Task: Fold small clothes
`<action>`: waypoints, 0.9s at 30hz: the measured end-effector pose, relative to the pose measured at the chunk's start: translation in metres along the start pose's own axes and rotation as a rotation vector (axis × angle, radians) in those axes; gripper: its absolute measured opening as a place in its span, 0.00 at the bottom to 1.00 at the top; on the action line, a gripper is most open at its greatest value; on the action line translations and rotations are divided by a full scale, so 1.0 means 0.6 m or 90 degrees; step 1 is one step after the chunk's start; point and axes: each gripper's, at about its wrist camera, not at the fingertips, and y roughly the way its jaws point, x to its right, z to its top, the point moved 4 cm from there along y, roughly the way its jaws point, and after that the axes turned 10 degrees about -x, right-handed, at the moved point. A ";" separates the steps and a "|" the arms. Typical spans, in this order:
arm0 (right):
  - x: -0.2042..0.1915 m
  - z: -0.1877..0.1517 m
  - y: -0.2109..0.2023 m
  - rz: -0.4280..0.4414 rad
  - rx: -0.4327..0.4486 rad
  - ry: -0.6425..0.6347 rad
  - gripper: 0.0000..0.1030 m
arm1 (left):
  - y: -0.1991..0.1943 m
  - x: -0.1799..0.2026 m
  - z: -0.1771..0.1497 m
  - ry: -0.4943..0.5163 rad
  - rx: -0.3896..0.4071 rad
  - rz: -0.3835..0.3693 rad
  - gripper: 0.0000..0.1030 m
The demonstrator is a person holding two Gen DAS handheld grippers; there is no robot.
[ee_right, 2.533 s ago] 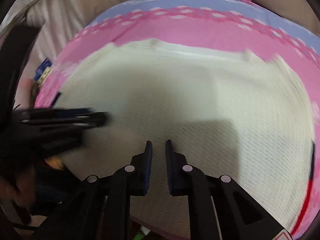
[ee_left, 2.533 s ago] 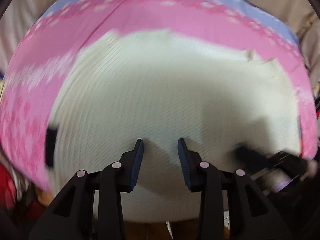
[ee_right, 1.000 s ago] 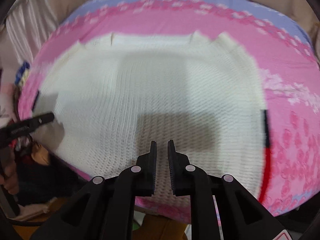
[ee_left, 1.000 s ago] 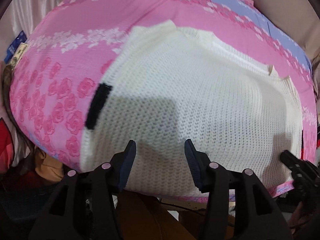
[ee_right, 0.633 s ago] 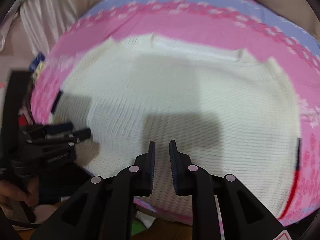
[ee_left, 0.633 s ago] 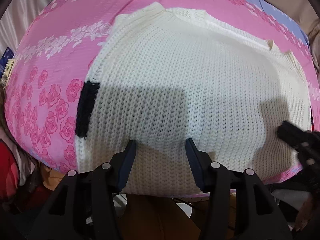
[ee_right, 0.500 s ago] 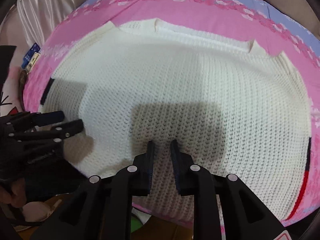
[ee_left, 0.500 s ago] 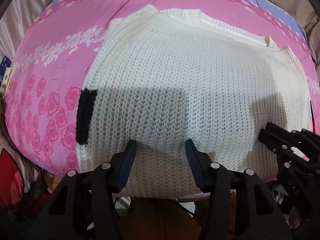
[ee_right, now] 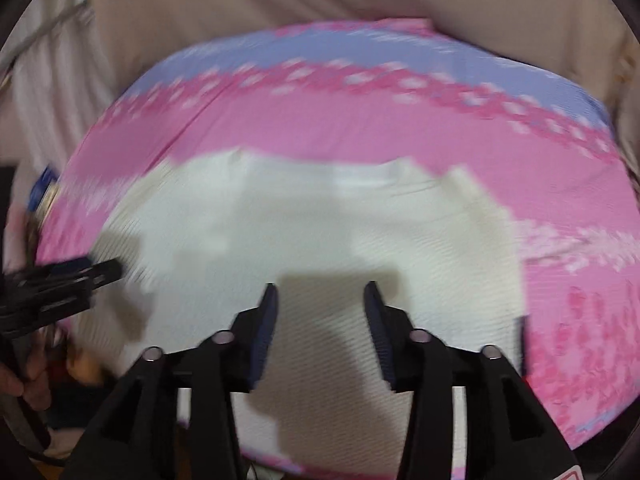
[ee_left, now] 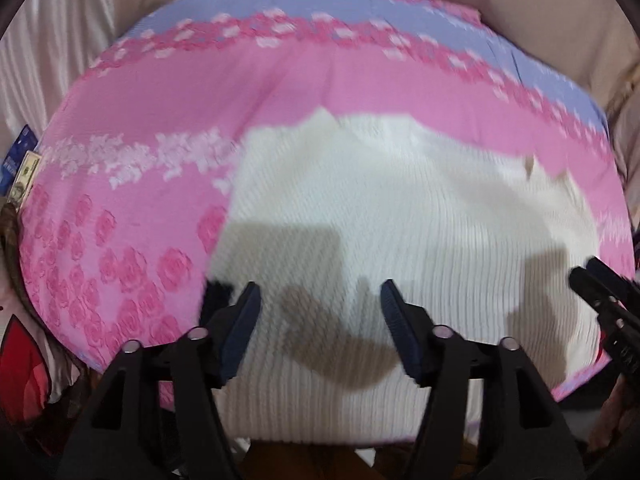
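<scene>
A white knit sweater (ee_left: 400, 216) lies flat on a pink and lilac floral cloth (ee_left: 160, 120); a black cuff band (ee_left: 214, 292) shows at its left edge. My left gripper (ee_left: 320, 304) is open and empty, just above the sweater's near left hem. In the right wrist view the sweater (ee_right: 320, 224) fills the middle, and my right gripper (ee_right: 320, 304) is open and empty over its near hem. The left gripper (ee_right: 64, 276) shows at that view's left edge, the right gripper (ee_left: 600, 292) at the left wrist view's right edge. Both views are blurred.
Beige curtains (ee_right: 280, 0) hang behind the table. Small packets (ee_left: 20, 164) lie at the table's left edge. The cloth's near edge (ee_left: 576, 384) drops off just below the sweater's hem. A red item (ee_left: 20, 360) sits low at the left.
My right gripper has opened from nearly shut. My left gripper has opened wider. Both have pulled back and tilted up, so more of the cloth and curtain shows.
</scene>
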 end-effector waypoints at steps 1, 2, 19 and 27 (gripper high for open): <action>0.030 0.010 -0.001 -0.015 0.003 0.030 0.49 | 0.002 -0.005 0.013 -0.015 -0.001 -0.003 0.65; 0.074 0.022 0.007 -0.038 -0.003 0.069 0.49 | 0.010 -0.012 0.029 -0.031 -0.008 -0.004 0.65; 0.232 0.072 0.085 -0.065 -0.059 0.194 0.07 | 0.104 -0.070 0.079 -0.085 -0.072 0.067 0.61; 0.152 0.058 -0.007 -0.050 0.034 0.146 0.15 | 0.058 -0.062 0.059 -0.097 -0.040 0.058 0.61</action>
